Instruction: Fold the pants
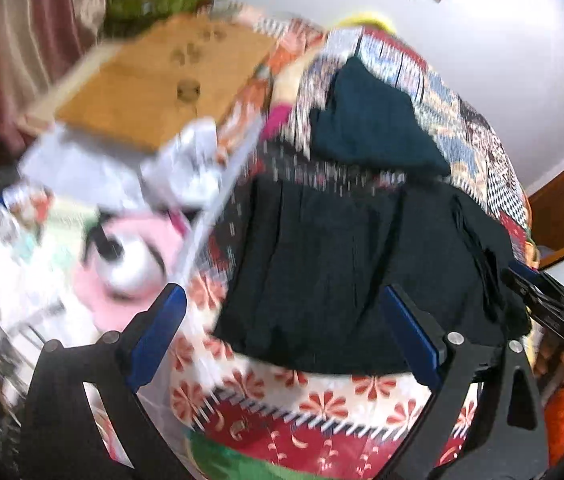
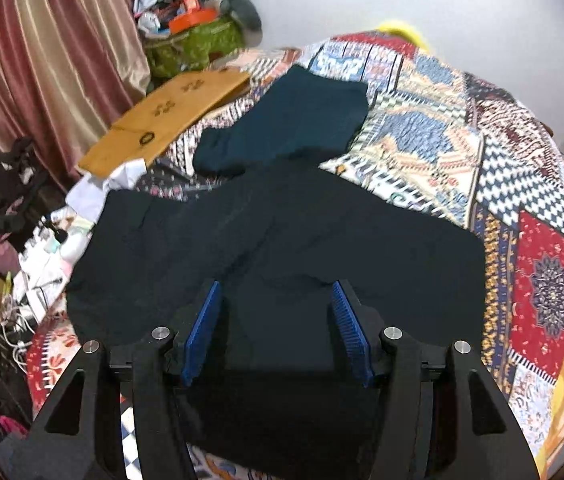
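On the bed (image 2: pixel 434 128), right under my right gripper (image 2: pixel 276 332), lie the dark pants (image 2: pixel 282 232). They are spread flat on the patchy quilt, and their long side runs left to right across my view. My right gripper is wide apart, and its blue pads (image 2: pixel 202 332) hang just over the near edge of the cloth, holding nothing. My left gripper (image 1: pixel 282 336) is wide apart too and holds nothing. In its blurry view the pants (image 1: pixel 342 272) sit ahead and a bit to the right, with only the right pad over the cloth. So I think my right hand is nearer to the near edge. A second dark cloth (image 2: pixel 286 124) lies farther back, just beside the pants. I cannot tell if they touch.
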`<state>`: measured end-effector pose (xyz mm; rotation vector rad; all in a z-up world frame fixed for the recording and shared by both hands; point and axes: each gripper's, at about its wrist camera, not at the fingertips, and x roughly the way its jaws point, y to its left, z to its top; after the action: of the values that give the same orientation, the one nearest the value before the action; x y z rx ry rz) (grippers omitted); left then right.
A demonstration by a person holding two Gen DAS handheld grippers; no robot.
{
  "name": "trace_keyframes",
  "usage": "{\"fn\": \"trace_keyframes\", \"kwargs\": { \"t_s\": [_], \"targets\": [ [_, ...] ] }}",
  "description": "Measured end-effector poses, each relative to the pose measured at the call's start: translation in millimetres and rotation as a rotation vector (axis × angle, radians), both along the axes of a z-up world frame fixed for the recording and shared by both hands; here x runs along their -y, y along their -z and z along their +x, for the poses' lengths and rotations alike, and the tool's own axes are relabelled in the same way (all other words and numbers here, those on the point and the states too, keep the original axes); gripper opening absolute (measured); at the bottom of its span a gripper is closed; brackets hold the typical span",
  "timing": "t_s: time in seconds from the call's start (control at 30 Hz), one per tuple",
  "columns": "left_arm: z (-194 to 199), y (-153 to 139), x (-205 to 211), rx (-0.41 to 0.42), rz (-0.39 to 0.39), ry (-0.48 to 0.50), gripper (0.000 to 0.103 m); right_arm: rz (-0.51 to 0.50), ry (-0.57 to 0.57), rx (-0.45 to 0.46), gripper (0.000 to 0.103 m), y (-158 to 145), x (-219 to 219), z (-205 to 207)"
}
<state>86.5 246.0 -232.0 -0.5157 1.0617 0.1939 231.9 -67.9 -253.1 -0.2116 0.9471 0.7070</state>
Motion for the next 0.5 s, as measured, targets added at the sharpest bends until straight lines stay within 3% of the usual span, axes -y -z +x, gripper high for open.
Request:
{"fn": "trace_keyframes", "kwargs": {
  "t_s": [0.27, 0.4, 0.5],
  "targets": [
    [-9.2, 84.3, 3.8, -0.151, -0.28, -0.044, 0.099, -0.026, -0.005, -0.02, 0.053, 11.8, -5.4, 6.0],
    [-8.8, 102.2, -0.6, -0.15, -0.425, -0.091, 0.099, -0.023, -0.007, -0.015, 0.055, 13.6, -5.5, 6.6],
    [-1.7, 107.4, -2.7, -0.134, -0.461, -0.111, 0.099, -0.018, -0.005, -0.013, 0.055, 13.9, -6.6, 6.7]
  ]
}}
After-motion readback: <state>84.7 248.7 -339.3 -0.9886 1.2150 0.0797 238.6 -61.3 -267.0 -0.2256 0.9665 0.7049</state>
